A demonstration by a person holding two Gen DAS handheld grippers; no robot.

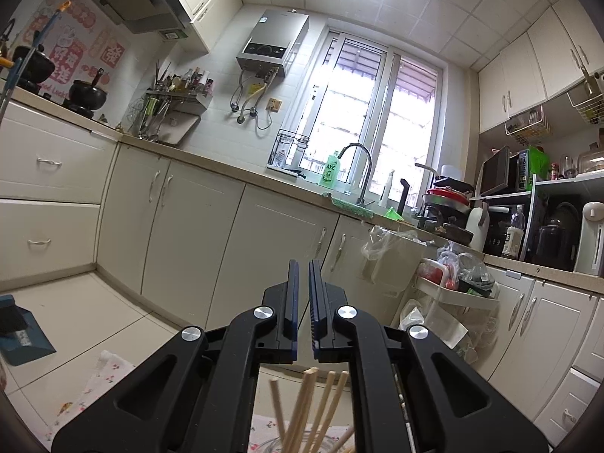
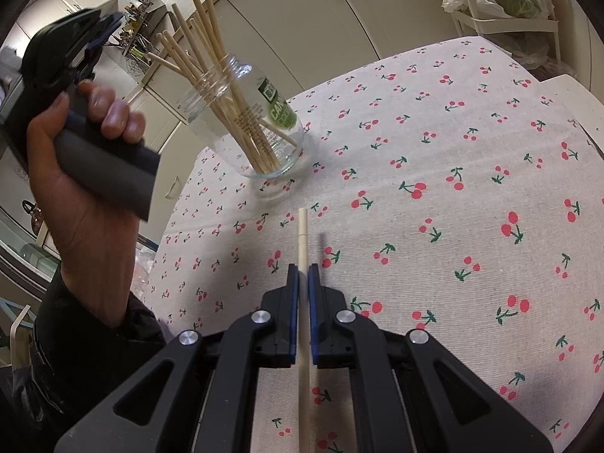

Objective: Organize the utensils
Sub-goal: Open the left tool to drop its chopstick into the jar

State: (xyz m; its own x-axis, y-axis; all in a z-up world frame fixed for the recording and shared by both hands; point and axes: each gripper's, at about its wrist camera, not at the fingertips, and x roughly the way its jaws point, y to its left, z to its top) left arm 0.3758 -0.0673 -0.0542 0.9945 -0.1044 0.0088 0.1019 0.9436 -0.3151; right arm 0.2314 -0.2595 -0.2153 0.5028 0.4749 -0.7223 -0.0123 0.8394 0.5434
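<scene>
A chopstick (image 2: 303, 249), visible only from the right wrist, points lengthwise away, clamped in the right hand-held gripper (image 2: 302, 270); the left hand-held gripper (image 1: 304, 264) is closed, empty.

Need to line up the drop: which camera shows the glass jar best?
The right wrist view: the whole glass jar stands on the cherry-print cloth, its mouth open, chopsticks leaning inside. The left wrist view catches only chopstick tips and a blurred hint of the rim.

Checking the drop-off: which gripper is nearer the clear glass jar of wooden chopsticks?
Left. The left gripper hangs beside the clear glass jar; the right gripper, clamping one chopstick, is farther back.
</scene>
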